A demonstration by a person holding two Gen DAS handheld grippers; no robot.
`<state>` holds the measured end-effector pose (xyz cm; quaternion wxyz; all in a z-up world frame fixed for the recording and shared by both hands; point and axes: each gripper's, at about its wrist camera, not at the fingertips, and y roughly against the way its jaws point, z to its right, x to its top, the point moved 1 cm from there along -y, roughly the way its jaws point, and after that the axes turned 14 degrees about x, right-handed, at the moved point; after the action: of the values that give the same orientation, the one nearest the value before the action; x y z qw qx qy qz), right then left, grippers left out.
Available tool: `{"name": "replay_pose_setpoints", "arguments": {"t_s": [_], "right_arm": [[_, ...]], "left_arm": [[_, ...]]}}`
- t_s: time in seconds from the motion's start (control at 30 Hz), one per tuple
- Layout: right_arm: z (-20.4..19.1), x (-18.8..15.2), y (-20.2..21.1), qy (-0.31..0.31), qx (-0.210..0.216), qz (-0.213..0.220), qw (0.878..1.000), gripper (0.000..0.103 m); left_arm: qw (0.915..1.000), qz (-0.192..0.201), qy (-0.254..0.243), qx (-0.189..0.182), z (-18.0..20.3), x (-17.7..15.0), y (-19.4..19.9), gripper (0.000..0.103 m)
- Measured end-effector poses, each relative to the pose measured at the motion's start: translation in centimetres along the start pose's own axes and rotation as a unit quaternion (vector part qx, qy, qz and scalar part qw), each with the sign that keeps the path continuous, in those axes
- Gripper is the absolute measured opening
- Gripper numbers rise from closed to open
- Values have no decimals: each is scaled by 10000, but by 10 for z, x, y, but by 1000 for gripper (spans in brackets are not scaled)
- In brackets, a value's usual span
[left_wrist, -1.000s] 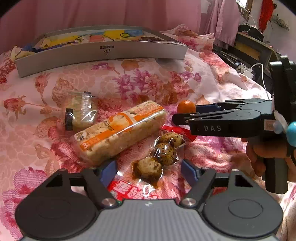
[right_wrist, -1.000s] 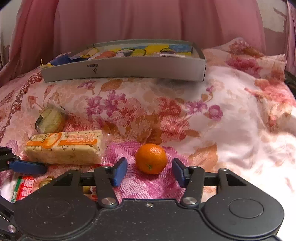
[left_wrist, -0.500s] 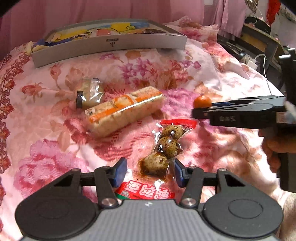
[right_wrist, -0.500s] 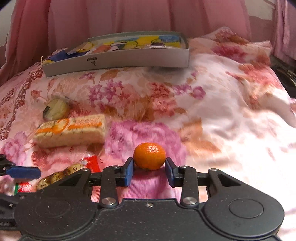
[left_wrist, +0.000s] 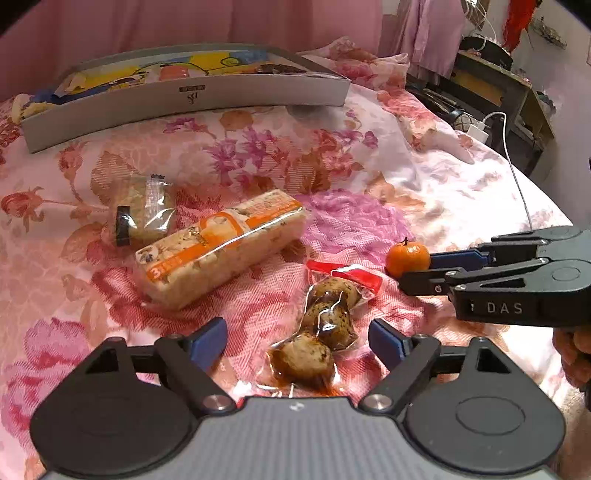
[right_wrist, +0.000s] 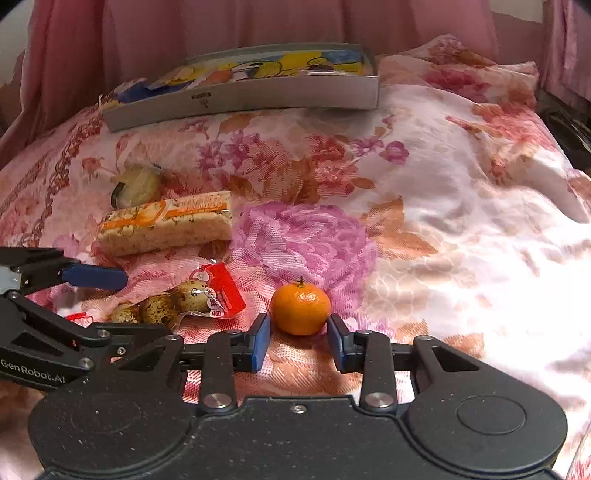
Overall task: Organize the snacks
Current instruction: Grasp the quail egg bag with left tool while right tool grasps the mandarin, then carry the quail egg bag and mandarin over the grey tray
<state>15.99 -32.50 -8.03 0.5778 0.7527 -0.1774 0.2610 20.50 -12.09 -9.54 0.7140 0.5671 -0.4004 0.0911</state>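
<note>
My left gripper (left_wrist: 297,339) is open wide, its blue pads (left_wrist: 207,341) on either side of the near end of the egg pack (left_wrist: 321,332), not touching it. The pack is a clear vacuum bag of speckled eggs with a red top (left_wrist: 345,273), lying on the floral sheet (left_wrist: 258,155) and running away from me.

My right gripper (right_wrist: 298,338) is closed most of the way around the orange (right_wrist: 300,308). Its right pad (right_wrist: 334,341) looks to be at the skin and the left one just beside it; I cannot tell whether either is pressing. The orange sits on the sheet, stem up, just right of the egg pack's red top. From the left wrist view the right gripper comes in from the right side, with the orange (left_wrist: 407,257) at its tips and my hand (left_wrist: 574,354) below it.

Beyond the eggs, to the left, lies the long rice cracker bar (left_wrist: 221,247) in its orange-banded wrapper, set at a slant. Just behind its left end is a small round cake (left_wrist: 142,214) in clear wrap, touching or nearly touching the bar.

Well apart, at the far side of the sheet, stands the shallow grey box (left_wrist: 184,99) with colourful packets inside. Behind it hangs a pink curtain (left_wrist: 184,26). Far right there is a dark shelf (left_wrist: 491,81) and a white cable (left_wrist: 513,158).
</note>
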Motion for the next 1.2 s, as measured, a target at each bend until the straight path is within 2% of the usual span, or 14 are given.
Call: {"name": "replay_pose_setpoints", "arguments": {"t_s": [0.13,0.2,0.27,0.4,0.47,0.77,1.03,1.2], "right_arm": [[5,2,-5,-56,47,2,10000,42],[7,4,-8,-82,66,28,9999,44],[7,5,-12,-68,60,18,10000,45],[4,4,-14,20,6,-20,10000,44],[4,4,-13,-1,19,-3,10000,41],[-2,3,-7,48,-103,146,9998,39],[-5,-1,5,18,-142,369,9992,39],[-12,-3,17,44,-44,593,9982,39]], "left_arm": [[9989,111,-455,17,11,-3,-1,87],[9976,150,-669,54,17,-5,1,80],[9975,122,-699,-23,19,-5,3,69],[9982,27,-588,-63,15,-3,4,61],[9988,10,-478,-47,14,-4,5,58],[9997,-86,70,222,14,-7,18,47],[9983,-63,375,434,15,-14,42,42],[9969,134,451,630,17,-22,61,42]]}}
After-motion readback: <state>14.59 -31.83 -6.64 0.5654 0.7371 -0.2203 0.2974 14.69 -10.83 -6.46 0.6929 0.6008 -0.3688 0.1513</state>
